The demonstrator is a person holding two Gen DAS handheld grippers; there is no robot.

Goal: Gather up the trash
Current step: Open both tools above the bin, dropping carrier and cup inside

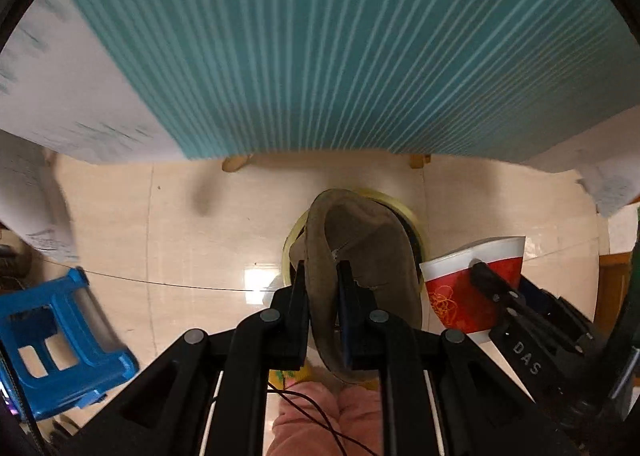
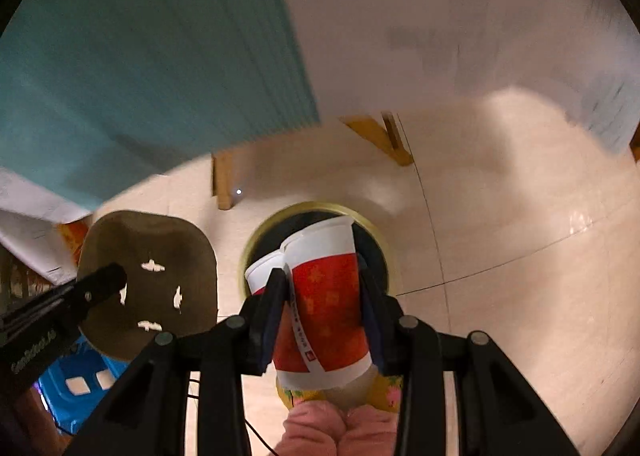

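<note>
Above pale floor tiles (image 2: 500, 216) we are pinching a floppy brown tray (image 1: 360, 256) by its rim in the left gripper (image 1: 322, 296), the right gripper (image 2: 324, 296) hugging light, crushable stacked cups (image 2: 324, 296) over the bin (image 2: 380, 244)

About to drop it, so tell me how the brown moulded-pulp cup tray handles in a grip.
The brown moulded-pulp cup tray probably flexes: its wall looks bent and cracked beside the left hand-held gripper. It seems light, hanging from one pinched edge. Its cut-outs and rough pulp suggest little slipping.
</note>
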